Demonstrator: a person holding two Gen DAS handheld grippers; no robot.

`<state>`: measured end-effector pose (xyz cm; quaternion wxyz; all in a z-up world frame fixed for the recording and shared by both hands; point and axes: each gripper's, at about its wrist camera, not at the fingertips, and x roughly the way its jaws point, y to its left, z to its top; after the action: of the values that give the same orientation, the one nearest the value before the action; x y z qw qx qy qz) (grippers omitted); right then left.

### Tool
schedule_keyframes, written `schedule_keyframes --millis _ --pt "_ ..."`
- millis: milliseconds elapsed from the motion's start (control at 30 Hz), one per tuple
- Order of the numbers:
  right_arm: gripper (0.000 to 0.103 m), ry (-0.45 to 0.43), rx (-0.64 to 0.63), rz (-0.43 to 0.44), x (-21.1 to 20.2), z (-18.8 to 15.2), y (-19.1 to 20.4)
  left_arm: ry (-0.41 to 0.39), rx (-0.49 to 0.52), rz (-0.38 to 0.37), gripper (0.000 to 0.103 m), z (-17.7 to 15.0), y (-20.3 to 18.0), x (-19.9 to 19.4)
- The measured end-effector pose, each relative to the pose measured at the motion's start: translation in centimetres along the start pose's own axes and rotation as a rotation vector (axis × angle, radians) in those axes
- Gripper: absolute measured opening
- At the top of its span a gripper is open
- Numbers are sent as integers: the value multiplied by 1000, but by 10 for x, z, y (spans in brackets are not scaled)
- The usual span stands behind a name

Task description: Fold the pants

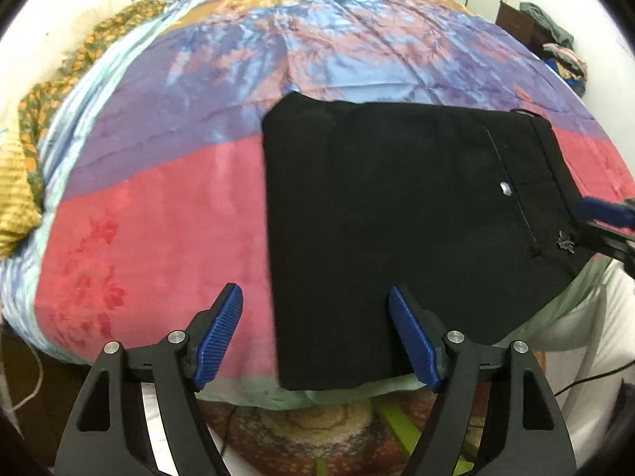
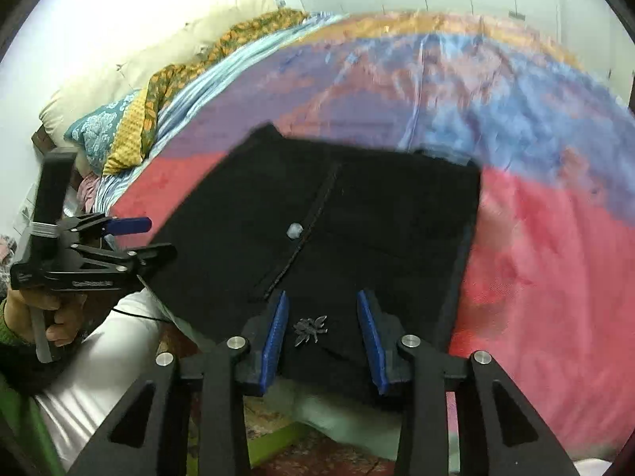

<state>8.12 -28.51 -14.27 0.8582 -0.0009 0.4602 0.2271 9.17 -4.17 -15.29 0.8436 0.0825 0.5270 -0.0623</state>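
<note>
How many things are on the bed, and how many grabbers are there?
Black pants: 1
Pillows: 2, a cream pillow and a blue patterned pillow
Grabbers: 2, the left gripper and the right gripper
Total: 5

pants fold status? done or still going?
Looks done: the black pants lie as a compact folded rectangle on the bedspread. In hand: nothing; the left gripper and right gripper are both open, pads off the cloth. Left: at most withdrawing.
</note>
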Motion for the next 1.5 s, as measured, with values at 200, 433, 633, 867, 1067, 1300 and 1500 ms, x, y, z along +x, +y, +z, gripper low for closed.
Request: schedule_keyframes --millis 200,433,633,867,1067,1300,1500 --pt "45 103 -51 -106 18 -24 5 33 -10 14 80 -1 -2 10" --pt "46 90 -4 -107 20 -31 -7 33 16 34 84 -1 -6 12" --pt "46 79 4 -107 21 -28 -7 37 19 36 85 -1 -6 13" --pt "46 74 13 -102 23 -28 -7 47 8 28 87 -2 -5 17" --pt "46 74 14 -103 24 -27 -6 49 -3 18 88 -4 -4 18" --pt "47 73 10 -113 26 -27 -6 50 -6 13 89 -5 -3 20" --pt "47 73 10 -113 26 -27 -6 51 -5 14 90 -5 -3 20"
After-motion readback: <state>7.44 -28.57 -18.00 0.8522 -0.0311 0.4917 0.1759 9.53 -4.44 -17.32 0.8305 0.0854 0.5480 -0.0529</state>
